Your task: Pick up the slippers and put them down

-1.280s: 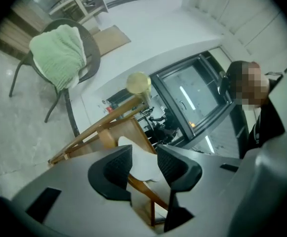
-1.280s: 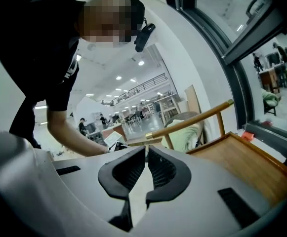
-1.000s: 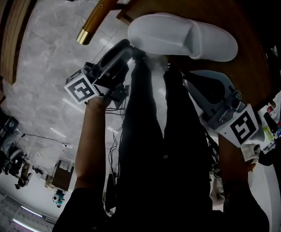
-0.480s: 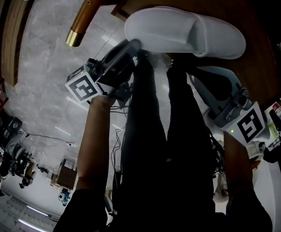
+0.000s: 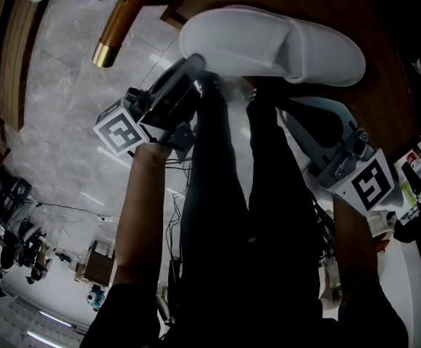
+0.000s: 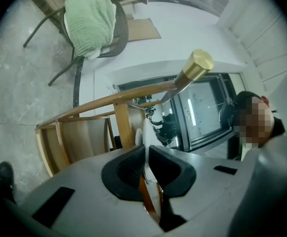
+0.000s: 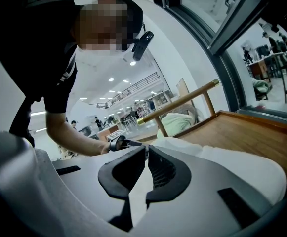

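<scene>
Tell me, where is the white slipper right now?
In the head view the white slipper lies at top centre on the wooden surface; the left claw, whose jaws have just been closing, pinches its left end.

I get a dim head view, legs (image 5: 232,194) nearly black, slipper (image 5: 268,46) pale, corners vignetted. Gripper views are brighter, fisheye-bent; ceiling lights (image 7: 111,79) glare at right.
</scene>
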`<action>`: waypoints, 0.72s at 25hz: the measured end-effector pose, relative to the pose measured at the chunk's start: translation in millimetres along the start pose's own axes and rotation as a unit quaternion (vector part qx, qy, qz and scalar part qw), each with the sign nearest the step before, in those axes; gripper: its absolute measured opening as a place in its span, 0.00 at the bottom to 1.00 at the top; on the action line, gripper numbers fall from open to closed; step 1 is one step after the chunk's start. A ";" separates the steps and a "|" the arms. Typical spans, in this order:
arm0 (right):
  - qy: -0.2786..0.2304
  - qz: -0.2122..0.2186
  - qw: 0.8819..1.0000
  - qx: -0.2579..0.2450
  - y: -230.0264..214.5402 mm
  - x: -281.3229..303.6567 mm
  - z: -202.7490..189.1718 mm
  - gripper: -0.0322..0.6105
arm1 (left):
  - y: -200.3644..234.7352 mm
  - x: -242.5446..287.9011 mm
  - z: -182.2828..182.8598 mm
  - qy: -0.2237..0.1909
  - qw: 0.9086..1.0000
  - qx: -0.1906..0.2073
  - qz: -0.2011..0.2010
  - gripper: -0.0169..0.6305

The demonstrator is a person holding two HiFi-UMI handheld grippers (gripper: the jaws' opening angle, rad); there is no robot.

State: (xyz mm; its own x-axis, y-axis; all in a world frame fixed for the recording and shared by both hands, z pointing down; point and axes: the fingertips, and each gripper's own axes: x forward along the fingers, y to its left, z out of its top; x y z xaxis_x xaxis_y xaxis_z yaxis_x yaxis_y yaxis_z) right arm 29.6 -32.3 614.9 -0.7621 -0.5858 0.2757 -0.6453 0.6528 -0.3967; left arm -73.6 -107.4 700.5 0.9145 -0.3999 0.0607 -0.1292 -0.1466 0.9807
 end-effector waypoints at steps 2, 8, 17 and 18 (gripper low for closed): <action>0.000 0.001 1.000 -0.004 -1.2 1.2 0.0 0.10 | -3.2 0.6 2.3 -0.013 1.000 -0.014 -0.010 0.08; -0.019 -0.003 1.000 -0.024 13.2 -9.9 28.8 0.10 | -56.6 4.6 7.1 -0.041 0.998 -0.020 -0.044 0.08; -0.061 -0.008 0.996 -0.057 85.3 -74.1 122.2 0.10 | -248.6 6.6 47.3 -0.117 0.982 0.061 -0.138 0.08; -0.070 -0.009 0.995 -0.066 89.2 -79.8 136.1 0.10 | -272.2 8.0 56.3 -0.123 0.978 0.084 -0.147 0.08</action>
State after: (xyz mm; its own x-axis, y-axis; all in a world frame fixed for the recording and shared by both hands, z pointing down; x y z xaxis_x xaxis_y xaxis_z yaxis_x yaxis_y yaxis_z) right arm 40.0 7.3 438.3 -0.7409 -0.6539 0.1533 -0.6678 0.6930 -0.2718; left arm -52.8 -121.6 423.6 0.8047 -0.5203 -0.2859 0.0450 -0.4267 0.9032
